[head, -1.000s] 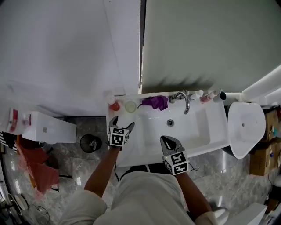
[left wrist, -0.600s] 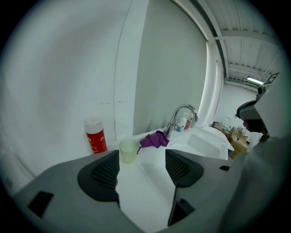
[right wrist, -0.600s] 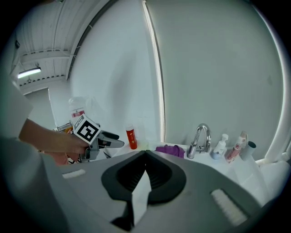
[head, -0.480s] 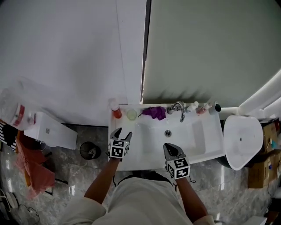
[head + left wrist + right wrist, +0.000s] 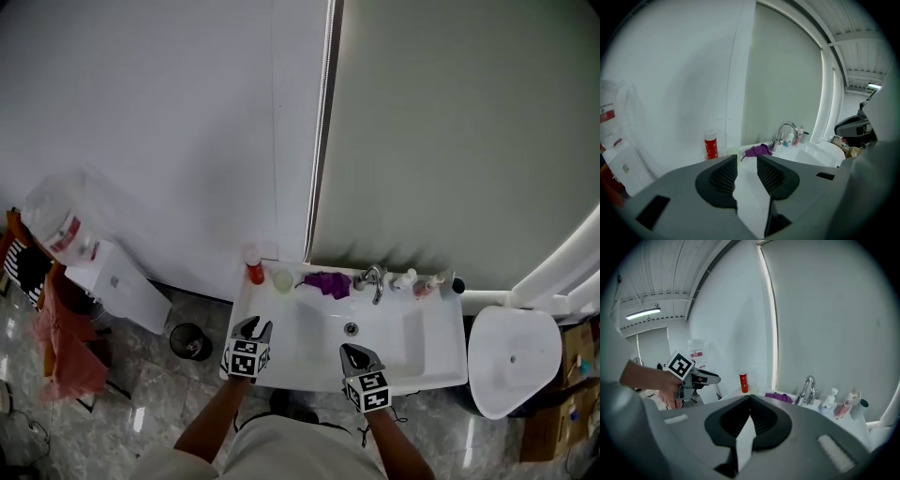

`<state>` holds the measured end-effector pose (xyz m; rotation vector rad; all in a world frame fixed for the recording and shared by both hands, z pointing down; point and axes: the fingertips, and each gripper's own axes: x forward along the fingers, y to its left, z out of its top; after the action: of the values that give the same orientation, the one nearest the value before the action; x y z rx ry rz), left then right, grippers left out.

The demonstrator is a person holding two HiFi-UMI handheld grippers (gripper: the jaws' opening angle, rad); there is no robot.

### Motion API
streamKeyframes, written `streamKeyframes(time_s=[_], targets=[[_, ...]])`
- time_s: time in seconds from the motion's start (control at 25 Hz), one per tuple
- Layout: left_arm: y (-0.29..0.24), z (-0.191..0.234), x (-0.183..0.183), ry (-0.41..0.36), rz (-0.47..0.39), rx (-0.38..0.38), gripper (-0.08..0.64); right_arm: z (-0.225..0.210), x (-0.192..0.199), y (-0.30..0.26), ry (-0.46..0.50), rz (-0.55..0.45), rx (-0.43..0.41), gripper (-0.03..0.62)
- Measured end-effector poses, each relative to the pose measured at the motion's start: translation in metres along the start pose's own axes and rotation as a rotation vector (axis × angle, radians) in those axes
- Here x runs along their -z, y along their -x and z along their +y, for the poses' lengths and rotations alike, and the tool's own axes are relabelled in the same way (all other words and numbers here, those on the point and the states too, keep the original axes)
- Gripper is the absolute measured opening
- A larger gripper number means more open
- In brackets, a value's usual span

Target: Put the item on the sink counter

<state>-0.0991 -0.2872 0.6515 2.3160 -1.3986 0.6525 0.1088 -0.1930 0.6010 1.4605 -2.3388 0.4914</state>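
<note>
Looking down from the head view, the white worktop [image 5: 244, 314] round the sink basin [image 5: 412, 336] carries the red bottle [image 5: 254, 273] upright at its back left corner. A pale green cup [image 5: 282, 279] stands just beside it (what the cup holds cannot be made out). Toward the right come a purple cloth [image 5: 327, 282], the tap [image 5: 375, 277] and a row of small bottles [image 5: 413, 281]. A dark bin [image 5: 188, 340] stands on the floor left of the worktop, its contents unclear. The left hand-held gripper [image 5: 256, 324] and the right hand-held gripper [image 5: 352, 352] hover over the near edge, well apart from the red bottle. In the left gripper view the left hand-held gripper is released: its jaws have just been closing, yet a gap shows between them with nothing in it, and one jaw hides part of the cup. In the right gripper view the right hand-held gripper is clenched, tips together and empty, and its body cuts off the sink basin.
</note>
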Motion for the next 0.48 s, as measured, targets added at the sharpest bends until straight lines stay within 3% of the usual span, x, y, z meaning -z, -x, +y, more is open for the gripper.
streamKeyframes(time_s=[0.48], targets=[[0.080, -0.047, -0.012, 0.025, -0.071, -0.081, 0.040, 0.001, -0.006, 0.034, 0.106, -0.050, -0.094, 0.011]])
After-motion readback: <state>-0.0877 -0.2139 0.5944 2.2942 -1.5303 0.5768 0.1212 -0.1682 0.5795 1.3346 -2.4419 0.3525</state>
